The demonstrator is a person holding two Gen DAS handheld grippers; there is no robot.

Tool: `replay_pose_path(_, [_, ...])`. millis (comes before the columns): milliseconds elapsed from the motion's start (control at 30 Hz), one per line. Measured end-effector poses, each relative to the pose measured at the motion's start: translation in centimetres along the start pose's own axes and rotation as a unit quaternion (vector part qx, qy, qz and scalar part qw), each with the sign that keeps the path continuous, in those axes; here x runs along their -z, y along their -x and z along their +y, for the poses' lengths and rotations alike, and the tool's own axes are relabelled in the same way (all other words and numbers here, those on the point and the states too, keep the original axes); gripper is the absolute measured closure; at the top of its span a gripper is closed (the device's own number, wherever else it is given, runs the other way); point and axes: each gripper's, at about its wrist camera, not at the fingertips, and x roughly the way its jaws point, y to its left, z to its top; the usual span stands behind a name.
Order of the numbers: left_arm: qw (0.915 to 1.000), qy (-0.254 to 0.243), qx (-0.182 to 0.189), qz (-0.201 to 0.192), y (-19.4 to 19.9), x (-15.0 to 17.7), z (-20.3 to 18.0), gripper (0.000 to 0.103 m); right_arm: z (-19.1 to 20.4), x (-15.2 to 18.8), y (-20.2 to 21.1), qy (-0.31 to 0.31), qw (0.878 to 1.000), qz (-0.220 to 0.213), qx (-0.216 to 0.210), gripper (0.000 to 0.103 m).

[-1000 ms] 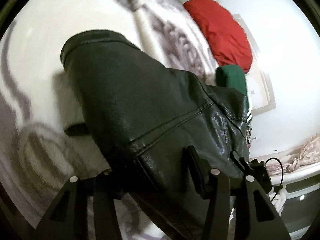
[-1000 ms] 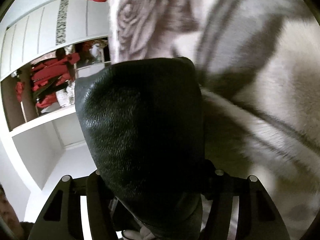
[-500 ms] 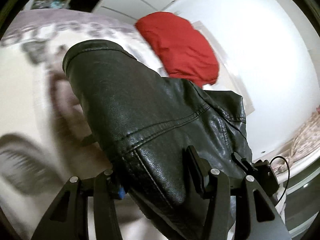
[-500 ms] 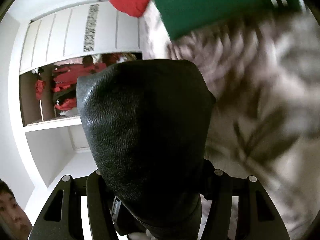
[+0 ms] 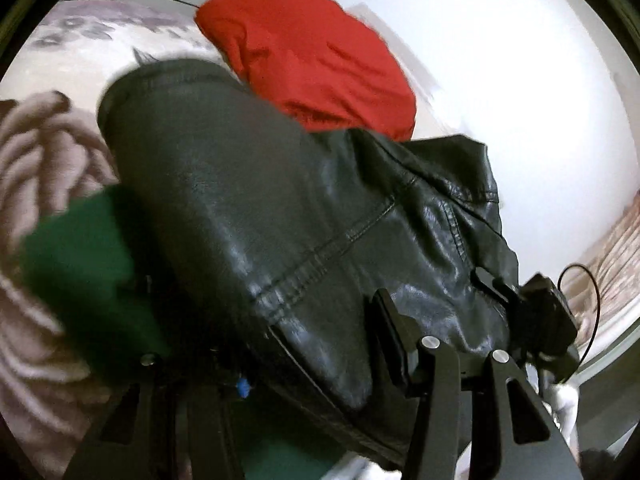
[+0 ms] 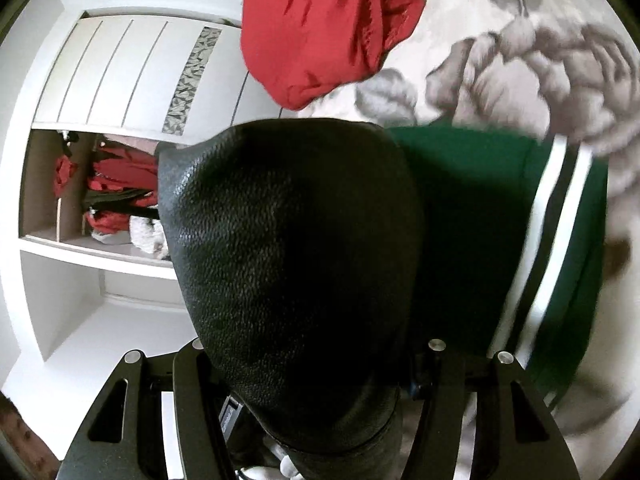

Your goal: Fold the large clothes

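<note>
Both grippers, left gripper (image 5: pixel 304 364) and right gripper (image 6: pixel 312 364), clamp black leather jacket (image 5: pixel 304 216); fingertips hidden beneath.

Our left gripper (image 5: pixel 304 364) clamped on the black leather jacket (image 5: pixel 304 216), our right gripper (image 6: pixel 304 376) pinching its other bunched end between both fingers
</note>
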Motion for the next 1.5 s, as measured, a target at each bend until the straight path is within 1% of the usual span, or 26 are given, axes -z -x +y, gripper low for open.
replay_pose_path(100, [0.9997, -0.019, -0.007, 0.014, -1.6, 0.0, 1.1, 0.054, -4.7, -2.8, -1.7, -0.019, 1.0, 0.009, 0.023, 0.041])
replay_pose_path(200, [0.9991, -0.036, 0.001, 0.02, -1.3, -0.1, 1.2, 0.053, -8.1, -3.0, -3.1, -0.055, 0.998, 0.016, 0.022, 0.036])
replay_pose_path(267, [0.9991, -0.031, -0.002, 0.029, -0.8, -0.2, 1.0, 0.051, -9.2, -3.0, -3.6, -0.074, 0.997, 0.015, 0.017, 0.033])
replay_pose_path(333, [0.9989, -0.019, -0.009, 0.042, -0.4, -0.2, 0.8, 0.045, -8.8, -2.9, -3.5, -0.078, 0.996, 0.021, 0.022, 0.031])
replay_pose_path(367, [0.9984, -0.021, -0.016, 0.05, -0.5, -0.7, 0.7, 0.041, -8.6, -2.8, -3.3, -0.082, 0.996, 0.021, 0.03, 0.027])
replay_pose_path(400, [0.998, -0.025, -0.02, 0.055, -0.2, -1.0, 0.7, 0.03, -8.3, -2.6, -3.1, -0.082, 0.996, 0.019, 0.043, 0.026])
replay_pose_path(433, [0.9969, -0.041, -0.03, 0.06, 0.2, -1.0, 0.2, 0.024, -7.6, -2.2, -2.7, -0.08, 0.995, 0.015, 0.064, 0.024])
replay_pose_path(467, [0.996, -0.054, -0.039, 0.059, 0.4, -0.9, -0.3, 0.014, -6.8, -1.8, -2.3, -0.074, 0.994, 0.011, 0.082, 0.022])
replay_pose_path(500, [0.9942, -0.075, -0.055, 0.055, 1.0, -0.9, -0.9, 0.007, -6.0, -1.3, -1.7, -0.057, 0.992, 0.0, 0.113, 0.022])
replay_pose_path(533, [0.9926, -0.09, -0.066, 0.049, 1.6, -0.4, -1.2, 0.004, -5.3, -0.6, -1.2, -0.04, 0.989, -0.008, 0.145, 0.022])
replay_pose_path(567, [0.9883, -0.123, -0.078, 0.046, 2.4, -0.4, -2.1, 0.003, -4.6, 0.3, -0.8, -0.031, 0.985, -0.017, 0.166, 0.022])
replay_pose_path(633, [0.9785, -0.169, -0.104, 0.058, 3.3, -0.3, -3.3, 0.003, -3.1, 2.1, 0.0, -0.012, 0.972, -0.039, 0.231, 0.022])
replay_pose_path(667, [0.971, -0.197, -0.122, 0.057, 3.8, -0.3, -4.1, 0.003, -2.0, 3.4, 0.4, 0.004, 0.961, -0.056, 0.269, 0.022])
replay_pose_path(700, [0.9659, -0.217, -0.131, 0.054, 4.1, -0.5, -4.9, 0.002, -1.2, 4.5, 0.6, 0.019, 0.949, -0.067, 0.306, 0.022])
replay_pose_path(733, [0.9537, -0.257, -0.149, 0.048, 5.3, -0.5, -5.7, 0.002, 0.1, 6.2, 0.8, 0.034, 0.931, -0.082, 0.355, 0.022])
replay_pose_path(800, [0.9385, -0.3, -0.164, 0.047, 6.2, -0.5, -6.7, 0.001, 1.8, 9.0, 0.9, 0.048, 0.904, -0.104, 0.412, 0.022])
replay_pose_path(833, [0.9273, -0.327, -0.175, 0.048, 7.4, -0.7, -7.3, 0.001, 2.8, 10.6, 0.9, 0.053, 0.891, -0.116, 0.436, 0.022])
replay_pose_path(900, [0.9114, -0.36, -0.193, 0.051, 8.4, -1.2, -8.4, 0.001, 4.7, 14.1, 0.7, 0.061, 0.868, -0.135, 0.474, 0.021])
replay_pose_path(1000, [0.8976, -0.387, -0.202, 0.056, 11.3, -1.8, -8.9, 0.001, 7.1, 18.2, 0.6, 0.057, 0.856, -0.148, 0.493, 0.02])
replay_pose_path(1033, [0.8963, -0.389, -0.204, 0.057, 11.2, -2.7, -9.0, 0.001, 8.2, 19.8, 0.7, 0.05, 0.854, -0.153, 0.495, 0.02])
replay_pose_path(1100, [0.894, -0.393, -0.209, 0.054, 14.6, -3.6, -9.8, 0.001, 9.8, 21.9, 1.3, 0.039, 0.85, -0.163, 0.499, 0.02])
replay_pose_path(1133, [0.8944, -0.392, -0.209, 0.054, 15.3, -3.8, -10.2, 0.001, 11.1, 23.3, 1.8, 0.036, 0.847, -0.17, 0.503, 0.02])
replay_pose_path(1233, [0.895, -0.391, -0.207, 0.056, 20.1, -4.8, -12.0, 0.001, 15.2, 26.9, 3.0, 0.027, 0.841, -0.19, 0.506, 0.019])
replay_pose_path(1367, [0.8933, -0.396, -0.205, 0.059, 26.0, -5.1, -14.1, 0.001, 22.1, 31.8, 5.0, 0.04, 0.821, -0.217, 0.526, 0.019])
replay_pose_path(1433, [0.8978, -0.386, -0.202, 0.066, 29.7, -5.4, -15.2, 0.001, 26.0, 34.6, 6.2, 0.045, 0.817, -0.229, 0.527, 0.019])
replay_pose_path(1500, [0.8992, -0.382, -0.204, 0.063, 33.1, -5.6, -16.3, 0.001, 29.4, 37.0, 7.2, 0.051, 0.811, -0.238, 0.532, 0.019])
